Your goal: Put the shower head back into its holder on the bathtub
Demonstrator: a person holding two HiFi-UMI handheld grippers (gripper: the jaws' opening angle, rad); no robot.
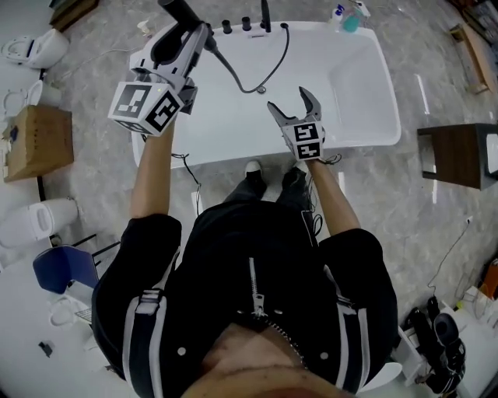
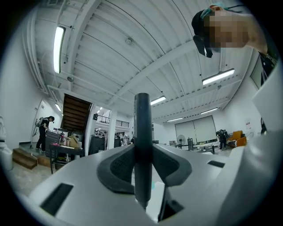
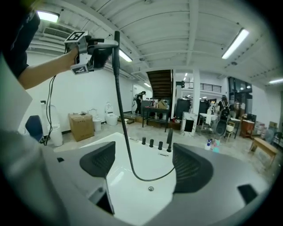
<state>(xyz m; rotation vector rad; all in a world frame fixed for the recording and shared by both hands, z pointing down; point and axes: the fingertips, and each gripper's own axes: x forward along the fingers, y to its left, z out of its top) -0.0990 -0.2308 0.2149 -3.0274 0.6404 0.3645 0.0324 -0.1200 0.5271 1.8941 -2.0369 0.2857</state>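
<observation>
- Bottom of the head view: the person's dark zipped jacket (image 1: 257, 311), both bare forearms reaching up the frame.
- Right gripper (image 1: 291, 106), centre of the frame, over the near rim of the white bathtub (image 1: 366, 136). Jaws stand wide apart with nothing between them. Its own view looks through the gap into the tub basin and onto the drain (image 3: 151, 189).
- Left gripper (image 1: 194, 39), upper left, raised above the tub's left end. Jaws are clamped on the dark handle of the shower head (image 1: 180, 11). In the left gripper view the handle stands upright between both pads.
- Black hose (image 1: 233, 74) hangs from the shower head, loops down into the basin and climbs to the far rim.
- Far rim: a row of dark fittings (image 1: 246, 24). Which one is the holder, I cannot tell.
- Left floor: a cardboard box (image 1: 39, 140). Right edge: a dark bench (image 1: 455, 151).
</observation>
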